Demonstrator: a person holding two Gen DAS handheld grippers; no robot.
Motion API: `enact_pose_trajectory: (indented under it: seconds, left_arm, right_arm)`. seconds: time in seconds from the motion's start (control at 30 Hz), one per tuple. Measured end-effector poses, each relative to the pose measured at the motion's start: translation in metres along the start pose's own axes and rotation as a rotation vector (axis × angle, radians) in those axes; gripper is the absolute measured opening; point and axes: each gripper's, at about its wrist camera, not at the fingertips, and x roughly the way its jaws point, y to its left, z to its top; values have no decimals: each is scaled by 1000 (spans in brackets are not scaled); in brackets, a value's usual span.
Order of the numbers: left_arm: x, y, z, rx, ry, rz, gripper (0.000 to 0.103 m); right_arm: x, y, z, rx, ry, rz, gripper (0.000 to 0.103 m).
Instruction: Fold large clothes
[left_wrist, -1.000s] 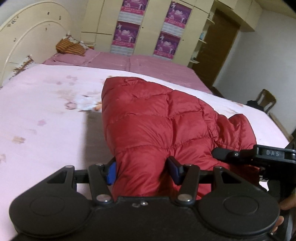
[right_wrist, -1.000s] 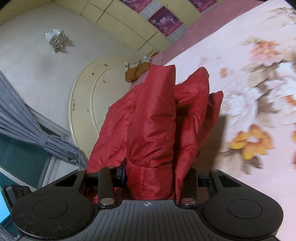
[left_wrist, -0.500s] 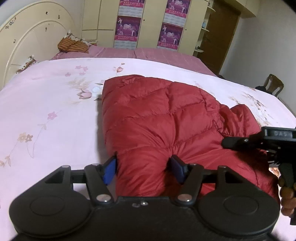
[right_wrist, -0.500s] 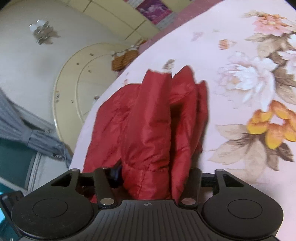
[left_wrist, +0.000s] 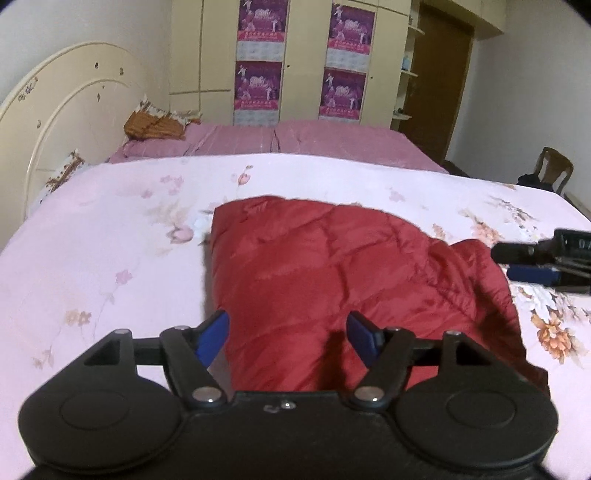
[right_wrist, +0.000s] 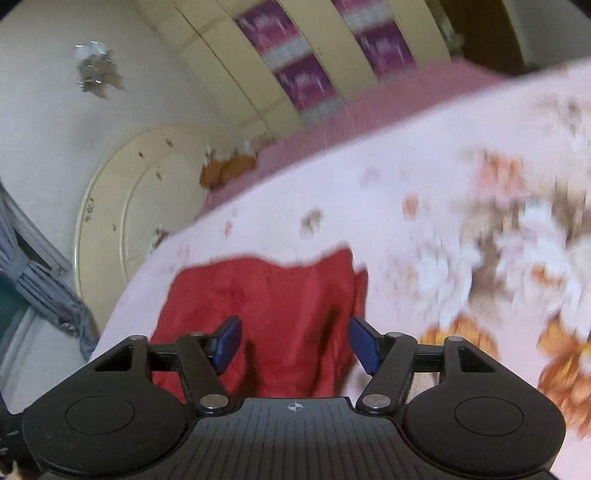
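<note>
The bed (left_wrist: 110, 236), under a pale pink floral cover, filled both views and stretched far ahead of both pairs of jaws. Beyond it, farther ahead again, stood a cream headboard (left_wrist: 62, 122), a second bed in darker pink (left_wrist: 295, 144) and a wardrobe (left_wrist: 295, 55) hung with purple posters.

On the cover lay the red quilted jacket (left_wrist: 332, 273), the task's garment. It sat directly ahead of the left gripper (left_wrist: 288, 332) and ran under and between its jaws, spreading forward and off to their right. It looked doubled over into a rough, thick slab with one straight edge on the jaws' left and a bulging lobe on their right. From the right gripper (right_wrist: 293, 341), whose view was badly blurred, the same jacket sat just ahead of and below the jaws, a little to their left.

Both pairs of jaws stood spread wide, their blue pads (left_wrist: 212, 334) clear of the fabric, pinching nothing. The right gripper also showed at the far right of the left wrist view, level with the jacket's lobe and apart from it.

As a judgement, at least one fold was down and the jacket lay released. The bundle was uneven, so the lobe probably needed tucking or one more fold, then flattening.
</note>
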Motion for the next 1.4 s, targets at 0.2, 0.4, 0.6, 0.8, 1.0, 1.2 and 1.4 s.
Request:
enact_pose_trajectory:
  seconds: [0.2,0.4,0.6,0.8,1.0,1.2,1.4]
  left_arm:
    - [20,-4,1,-7,25,-9,66]
    - [34,-1,-6,-24,31,-11,68]
    - [38,1,-8,-30,27,-3,70]
    - [0,6,-21,-32,-10,-16,67]
    - [-41,-2,-47,-23,-15,-26,66]
    - [-42,-5,-68,-65,22,0,67]
    - [-30,-3,-71,-75,48,19,68]
  right_arm:
    - [15,43,-15,-181,19,-7,32]
    - [51,47,-44,-274,79,-111,31]
    - [77,29,-54,-279,131,-154,31]
    - [47,35,-44,-277,110,-122,32]
    - [-5,58,-57,-362,61,-75,32]
    - [-27,62,-93,-398,107,-59,32]
    - [5,52,-121,-458,190,-104,32]
